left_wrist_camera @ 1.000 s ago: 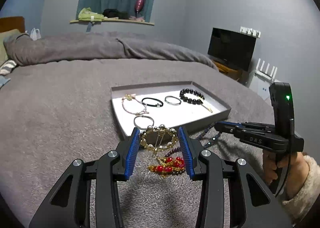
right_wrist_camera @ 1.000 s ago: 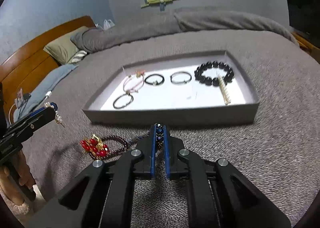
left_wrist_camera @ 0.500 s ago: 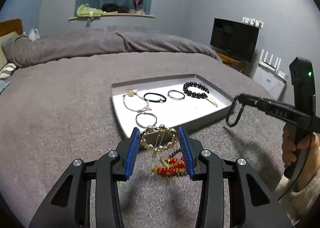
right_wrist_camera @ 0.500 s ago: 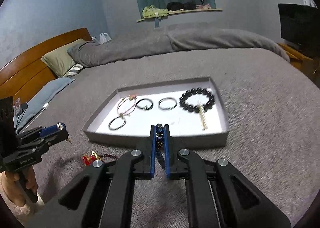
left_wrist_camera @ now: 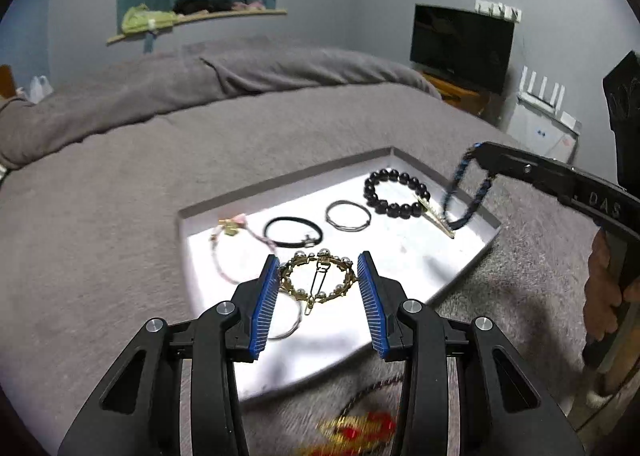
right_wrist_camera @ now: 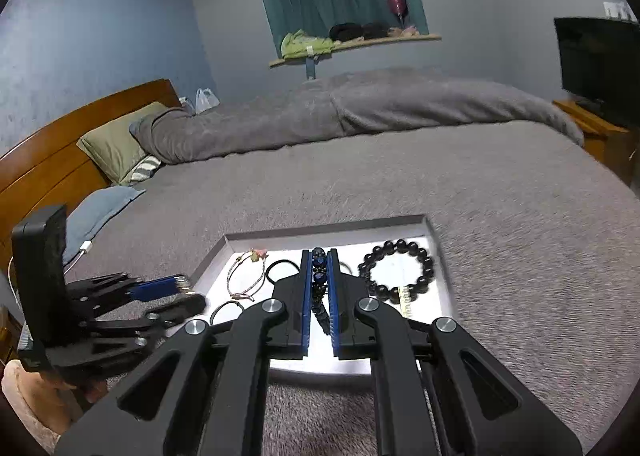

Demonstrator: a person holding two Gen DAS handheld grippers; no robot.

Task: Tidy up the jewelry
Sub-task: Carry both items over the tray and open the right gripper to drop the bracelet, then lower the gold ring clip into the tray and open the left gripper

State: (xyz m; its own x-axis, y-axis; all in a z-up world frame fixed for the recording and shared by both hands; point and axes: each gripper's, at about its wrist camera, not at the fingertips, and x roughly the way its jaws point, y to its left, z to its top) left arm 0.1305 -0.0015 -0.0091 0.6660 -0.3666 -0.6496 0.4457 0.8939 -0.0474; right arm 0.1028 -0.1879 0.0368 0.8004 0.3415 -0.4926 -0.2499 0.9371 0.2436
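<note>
- The left gripper (left_wrist_camera: pixel 318 276) is clamped on a round gold hair clip (left_wrist_camera: pixel 318 281) set with small pearls; each blue pad presses one side of the ring, and it hangs above the near part of the tray (left_wrist_camera: pixel 408 252).
- The right gripper (right_wrist_camera: pixel 319 280) is pinched tight on a string of dark blue beads (right_wrist_camera: pixel 319 288); in the left view the string dangles as a loop from its tip, over the tray's right-hand edge.
- The tray is a shallow grey box with a white floor, sitting on the grey bedspread (left_wrist_camera: pixel 120 216).
- Lying in it: a pink cord bracelet (left_wrist_camera: pixel 228 232), a black hair tie (left_wrist_camera: pixel 293 232), a thin metal bangle (left_wrist_camera: pixel 347 212), a bracelet of big black beads (left_wrist_camera: pixel 396 192) and a small gold comb (left_wrist_camera: pixel 436 218) just beside that.
- A thin ring (left_wrist_camera: pixel 286 320) lies in the tray, partly hidden behind the left gripper's finger.
- On the bedspread, nearer than the tray, a red and gold piece (left_wrist_camera: pixel 356 430) shows only as a blur.
</note>
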